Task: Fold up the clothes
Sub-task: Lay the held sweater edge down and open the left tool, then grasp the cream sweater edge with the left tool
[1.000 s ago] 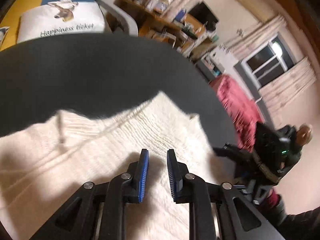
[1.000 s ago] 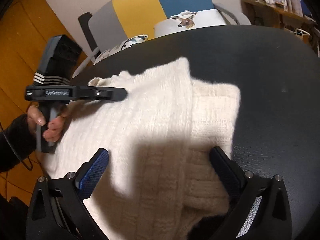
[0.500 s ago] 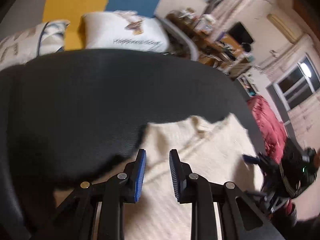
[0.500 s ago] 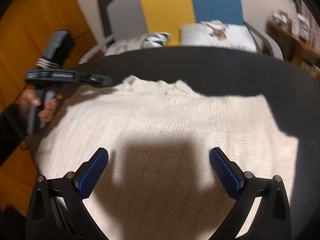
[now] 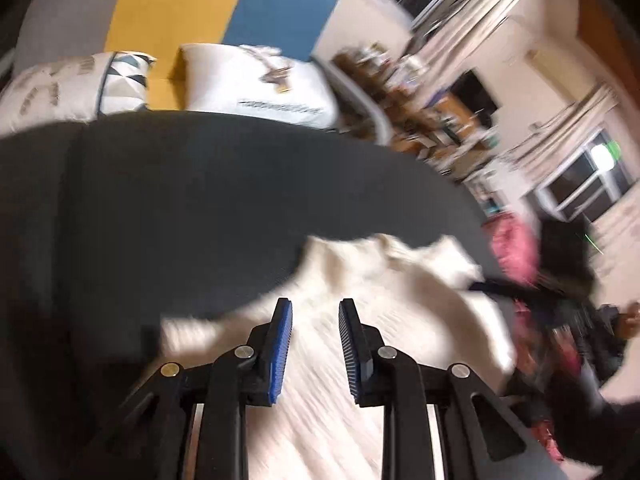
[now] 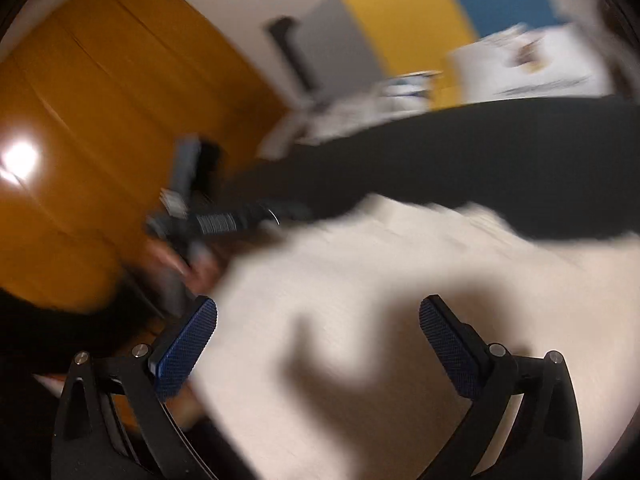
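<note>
cream knit sweater (image 6: 400, 320) spread flat on dark table (image 6: 500, 152)

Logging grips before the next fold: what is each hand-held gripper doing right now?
Left hand-held gripper: open, narrow gap, holding nothing, above the cream knitted sweater.
Right hand-held gripper: wide open, empty.

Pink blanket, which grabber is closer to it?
Right, probably. The right gripper shows just beside the pink blanket; the left gripper, jaws just opening and empty, hangs across the sweater from it.
</note>
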Demonstrator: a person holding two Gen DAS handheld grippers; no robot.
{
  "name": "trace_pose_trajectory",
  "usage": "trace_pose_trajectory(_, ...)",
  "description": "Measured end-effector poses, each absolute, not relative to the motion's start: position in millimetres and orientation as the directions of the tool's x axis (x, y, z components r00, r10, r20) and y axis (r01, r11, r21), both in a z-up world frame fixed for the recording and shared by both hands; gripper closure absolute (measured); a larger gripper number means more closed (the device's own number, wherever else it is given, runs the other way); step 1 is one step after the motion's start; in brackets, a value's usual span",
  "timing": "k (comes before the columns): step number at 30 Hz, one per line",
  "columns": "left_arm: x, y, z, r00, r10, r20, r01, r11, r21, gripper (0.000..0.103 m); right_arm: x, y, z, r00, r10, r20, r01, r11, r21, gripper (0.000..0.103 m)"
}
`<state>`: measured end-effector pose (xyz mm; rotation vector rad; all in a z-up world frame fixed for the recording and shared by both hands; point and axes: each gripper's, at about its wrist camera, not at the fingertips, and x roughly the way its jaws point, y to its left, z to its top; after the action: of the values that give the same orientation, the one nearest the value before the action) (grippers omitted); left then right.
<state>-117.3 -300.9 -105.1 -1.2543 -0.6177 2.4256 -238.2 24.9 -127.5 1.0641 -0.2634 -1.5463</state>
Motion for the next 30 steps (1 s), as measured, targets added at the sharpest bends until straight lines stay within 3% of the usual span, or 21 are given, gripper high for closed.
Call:
trace_pose_trajectory(2, -100.4, -299.0, -108.0, -0.561, 0.492, -0.666, -0.106, -0.841, -0.531, 0.079, -269.6, 0.7, -129.8, 0.210, -0.895, -0.393, 0.601, -0.199, 0.774, 0.000)
trace_pose_trajectory(5, -85.0, -294.6, -116.8, -0.558, 0.469, -0.685, -0.094, -0.855, -0.510, 0.079, -308.3, -43.1, -141.0, 0.282, -0.877, -0.389, 0.523, -0.199, 0.829, 0.000)
trace_pose_trajectory(10, -78.6, -288.4, -124.8, -0.555, 0.440, -0.706, -0.113, -0.881, -0.459, 0.079, -332.7, -107.9, -176.9, 0.376, -0.735, -0.564, 0.497, -0.353, 0.792, 0.000)
trace_pose_trajectory(14, -82.4, -285.8, -131.8, -0.548, 0.431, -0.717, -0.122, -0.889, -0.441, 0.079, -322.2, -124.8, -176.3, 0.485, -0.722, -0.493, 0.471, -0.259, 0.843, 0.000)
trace_pose_trajectory(22, -82.0, -274.4, -140.9, -0.576, 0.372, -0.728, -0.103, -0.917, -0.387, 0.079, -338.6, -146.5, -187.7, 0.385, -0.757, -0.529, 0.459, -0.340, 0.821, 0.000)
trace_pose_trajectory(30, -58.7, -300.5, -126.6, -0.620, 0.389, -0.682, -0.021, -0.876, -0.481, 0.079, -333.3, -120.5, -157.7, 0.240, -0.735, -0.634, 0.545, -0.439, 0.715, 0.000)
